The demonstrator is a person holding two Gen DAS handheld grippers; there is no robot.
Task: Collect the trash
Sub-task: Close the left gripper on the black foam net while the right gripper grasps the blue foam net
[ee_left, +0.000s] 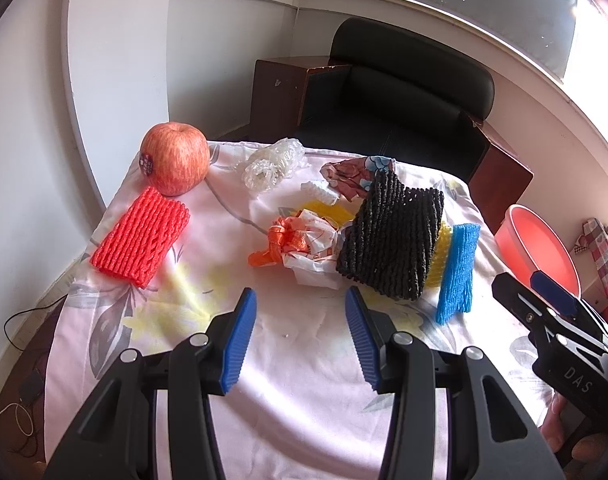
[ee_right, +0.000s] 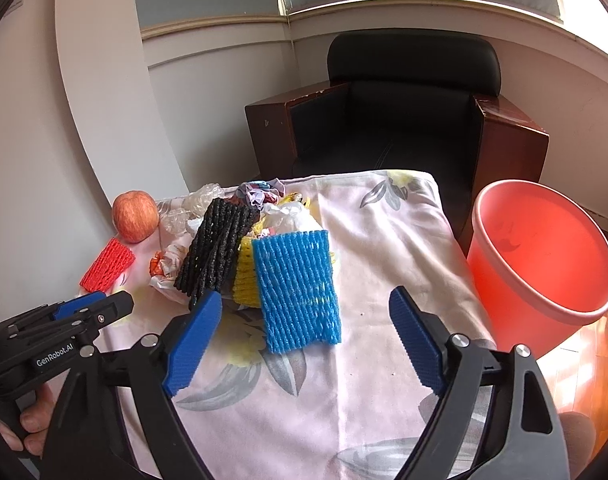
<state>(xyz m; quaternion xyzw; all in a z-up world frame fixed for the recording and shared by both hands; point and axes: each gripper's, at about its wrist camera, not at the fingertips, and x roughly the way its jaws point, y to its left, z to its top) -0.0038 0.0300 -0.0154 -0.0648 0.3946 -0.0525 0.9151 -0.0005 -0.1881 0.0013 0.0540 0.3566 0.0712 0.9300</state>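
Note:
A pile of trash lies on a cloth-covered table [ee_left: 304,360]: a black foam net [ee_left: 392,236], a blue foam net [ee_left: 458,272], a yellow foam net [ee_right: 246,276], a crumpled orange-and-white bag [ee_left: 300,240] and clear plastic wrap [ee_left: 272,162]. A red foam net [ee_left: 142,236] lies apart at the left. My left gripper [ee_left: 300,300] is open and empty, just short of the bag. My right gripper [ee_right: 306,304] is open and empty, with the blue net [ee_right: 298,288] between its fingers' line. A red bucket [ee_right: 544,260] stands right of the table.
An apple [ee_left: 175,158] sits at the table's far left corner by the white wall. A black armchair [ee_right: 408,108] with brown wooden sides stands behind the table. The right gripper shows at the right edge of the left wrist view [ee_left: 544,292]. Cables lie on the floor at the left.

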